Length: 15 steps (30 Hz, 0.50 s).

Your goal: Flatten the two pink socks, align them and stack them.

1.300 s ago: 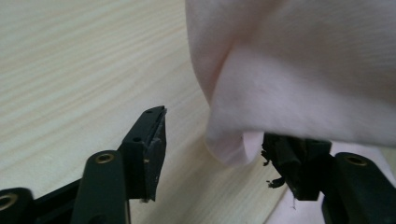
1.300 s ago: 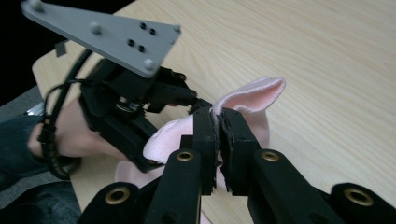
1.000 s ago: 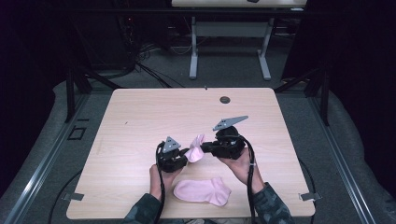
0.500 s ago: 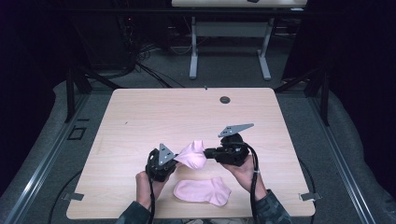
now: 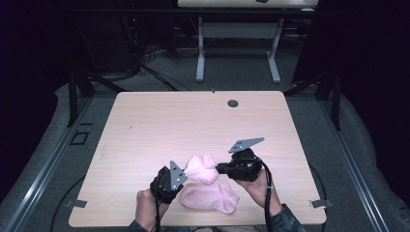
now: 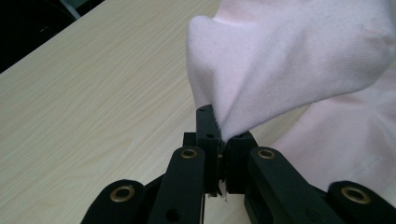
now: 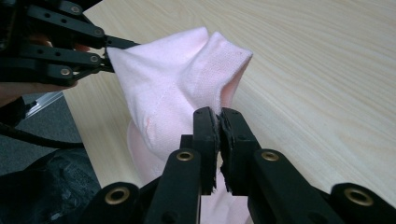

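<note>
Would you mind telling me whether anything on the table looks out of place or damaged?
Nothing stands out. One pink sock hangs bunched between the left tool and the right tool, each shut on an edge; the other sock lies flat on the table below. No damage shows.

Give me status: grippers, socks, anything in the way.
Left gripper and right gripper both shut on the held sock, stretched between them above the table. Second sock flat just below. Nothing blocking.

No readable text, label, brand, number or sign anywhere, none on the pink socks (image 5: 202, 168), none on the wooden tabletop (image 5: 159, 125), none on the black jaws, none on the grey plates (image 5: 246, 143) atop the grippers
</note>
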Available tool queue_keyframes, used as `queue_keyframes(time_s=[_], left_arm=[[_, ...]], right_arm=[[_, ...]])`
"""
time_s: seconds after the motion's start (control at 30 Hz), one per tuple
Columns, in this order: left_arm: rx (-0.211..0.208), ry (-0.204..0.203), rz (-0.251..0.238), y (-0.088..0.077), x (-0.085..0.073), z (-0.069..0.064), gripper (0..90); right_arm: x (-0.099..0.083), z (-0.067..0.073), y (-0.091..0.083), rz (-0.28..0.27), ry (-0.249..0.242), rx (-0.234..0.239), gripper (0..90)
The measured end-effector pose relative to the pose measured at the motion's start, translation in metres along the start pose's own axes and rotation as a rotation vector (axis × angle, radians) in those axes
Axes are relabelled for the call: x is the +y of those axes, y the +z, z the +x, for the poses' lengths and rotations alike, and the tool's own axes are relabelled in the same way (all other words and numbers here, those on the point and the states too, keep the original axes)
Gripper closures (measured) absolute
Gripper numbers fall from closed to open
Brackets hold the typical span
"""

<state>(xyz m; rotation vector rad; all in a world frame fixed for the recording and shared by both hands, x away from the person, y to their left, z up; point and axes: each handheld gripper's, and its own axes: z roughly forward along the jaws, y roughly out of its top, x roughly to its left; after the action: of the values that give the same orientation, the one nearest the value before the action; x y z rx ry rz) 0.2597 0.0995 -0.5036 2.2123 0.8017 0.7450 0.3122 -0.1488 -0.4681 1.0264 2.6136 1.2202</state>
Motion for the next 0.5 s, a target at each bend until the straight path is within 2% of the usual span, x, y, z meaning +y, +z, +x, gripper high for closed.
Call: queue_keyframes(time_s=[0.13, 0.17, 0.2, 0.33, 0.4, 0.47, 0.5], left_arm=[[-0.063, -0.022, -0.01, -0.009, -0.002, -0.003, 87.4], [-0.097, -0.019, -0.005, -0.011, -0.004, -0.008, 87.1], [-0.097, -0.019, -0.005, -0.011, -0.004, -0.008, 86.8], [-0.158, -0.006, 0.024, -0.003, -0.007, -0.018, 85.0], [-0.197, -0.015, 0.028, 0.002, -0.008, -0.022, 82.8], [-0.275, -0.032, 0.036, 0.009, -0.008, -0.026, 76.5], [-0.348, -0.04, 0.062, 0.014, -0.01, -0.029, 65.2]], right_arm=[[-0.005, 0.0, -0.002, -0.003, 0.015, 0.017, 85.0], [-0.009, 0.001, -0.003, 0.006, 0.019, 0.02, 85.0], [-0.009, 0.001, -0.003, 0.006, 0.019, 0.02, 85.0], [-0.023, 0.0, 0.0, 0.043, 0.039, 0.013, 85.0], [-0.029, -0.001, 0.002, 0.062, 0.045, 0.002, 85.0], [-0.036, -0.003, 0.004, 0.087, 0.053, -0.005, 85.0], [-0.045, -0.006, 0.008, 0.111, 0.06, -0.019, 85.0]])
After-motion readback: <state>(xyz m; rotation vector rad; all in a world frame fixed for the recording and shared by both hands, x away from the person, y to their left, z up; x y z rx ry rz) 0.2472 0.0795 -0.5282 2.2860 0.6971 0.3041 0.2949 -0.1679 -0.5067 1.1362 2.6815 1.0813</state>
